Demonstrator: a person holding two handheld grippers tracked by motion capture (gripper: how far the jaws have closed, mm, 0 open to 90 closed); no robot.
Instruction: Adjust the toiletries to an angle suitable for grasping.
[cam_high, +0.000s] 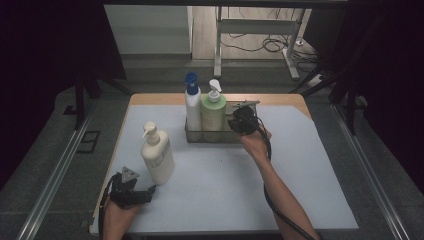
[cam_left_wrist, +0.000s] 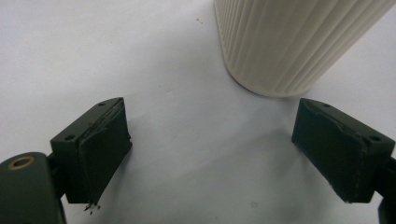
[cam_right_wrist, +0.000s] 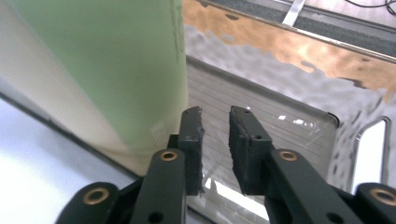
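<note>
The fingers (cam_left_wrist: 95, 149) of the left gripper (cam_high: 131, 192) stand wide apart and hold nothing. In the left gripper view the ribbed base of the cream bottle (cam_left_wrist: 292, 42) sits just beyond them, toward the upper right of the frame, not yet between them. In the high view this gripper rests low at the lower left of the counter (cam_high: 300, 170), with the cream bottle (cam_high: 157, 155) upright just beside it.

The right gripper (cam_high: 243, 121) is at the clear tray (cam_high: 192, 136) in the middle of the frame. Its fingers (cam_right_wrist: 194, 140) are nearly closed with a narrow gap; the tray's thin wall (cam_right_wrist: 280, 119) appears to lie in that gap, but contact cannot be confirmed. The green bottle (cam_high: 213, 112) and the white bottle with the blue pump (cam_high: 192, 102) stand inside the tray.

Assessment: the cream bottle is rigid plastic, tall, likely top-heavy if full, and its ribs should aid grip. Hold is best taken across the body at mid height, not at the pump. The tray wall is smooth, hard and thin, so it may slip or tilt under the load.
</note>
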